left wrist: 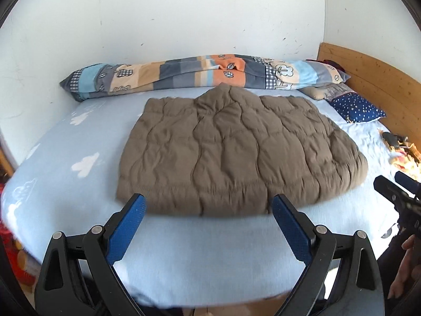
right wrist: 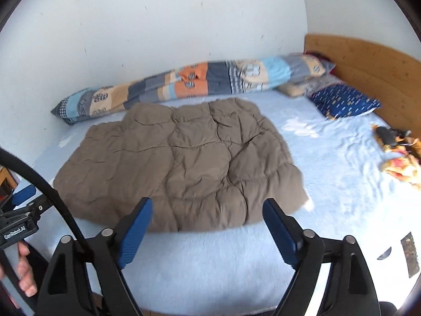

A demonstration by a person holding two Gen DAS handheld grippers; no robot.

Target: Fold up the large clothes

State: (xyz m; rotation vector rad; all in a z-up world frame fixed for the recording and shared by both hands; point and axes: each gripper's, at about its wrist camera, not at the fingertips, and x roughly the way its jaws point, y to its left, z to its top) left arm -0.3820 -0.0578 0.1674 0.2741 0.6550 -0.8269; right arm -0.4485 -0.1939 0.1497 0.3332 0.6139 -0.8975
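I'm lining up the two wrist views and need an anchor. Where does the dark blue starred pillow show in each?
Left wrist view: the dark blue starred pillow lies at the right, just below the wooden headboard, past the brown quilted jacket.
Right wrist view: it sits upper right, again against the headboard.
Shared landmark: the patchwork rolled duvet along the wall.

The brown jacket (left wrist: 236, 152) is matt quilted cloth, puffy and creased — the pale blue bedsheet (left wrist: 65, 158) beneath looks soft and slightly fuzzy. The headboard (left wrist: 368, 79) is smooth knotty wood; both grippers' finger pads (right wrist: 136, 234) are textured blue on matt black plastic with metal pins.
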